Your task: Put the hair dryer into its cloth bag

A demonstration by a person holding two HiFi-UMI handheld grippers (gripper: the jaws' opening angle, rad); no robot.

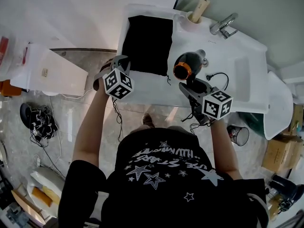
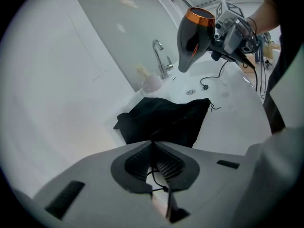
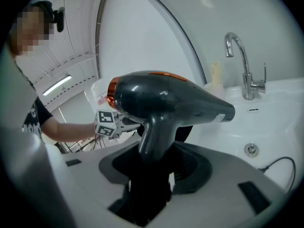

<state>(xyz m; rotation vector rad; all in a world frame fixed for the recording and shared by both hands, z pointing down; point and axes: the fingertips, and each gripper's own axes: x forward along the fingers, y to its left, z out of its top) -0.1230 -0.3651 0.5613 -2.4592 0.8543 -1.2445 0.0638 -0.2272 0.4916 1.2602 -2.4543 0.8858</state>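
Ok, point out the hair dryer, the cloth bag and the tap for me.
hair dryer (image 3: pixel 166 101): right gripper view, side of its barrel.
cloth bag (image 1: pixel 148 44): head view, middle of the black fabric.
tap (image 3: pixel 245 75): right gripper view, its upright neck.

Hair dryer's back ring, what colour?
Orange ring, clearest in the left gripper view.

Matt black is being shown by the flat cloth drawstring bag (image 1: pixel 147 44) at the left edge of the glossy white ceramic washbasin counter (image 1: pixel 243 51). The shiny dark-grey plastic hair dryer (image 1: pixel 188 61) is being ringed in orange at its rear.
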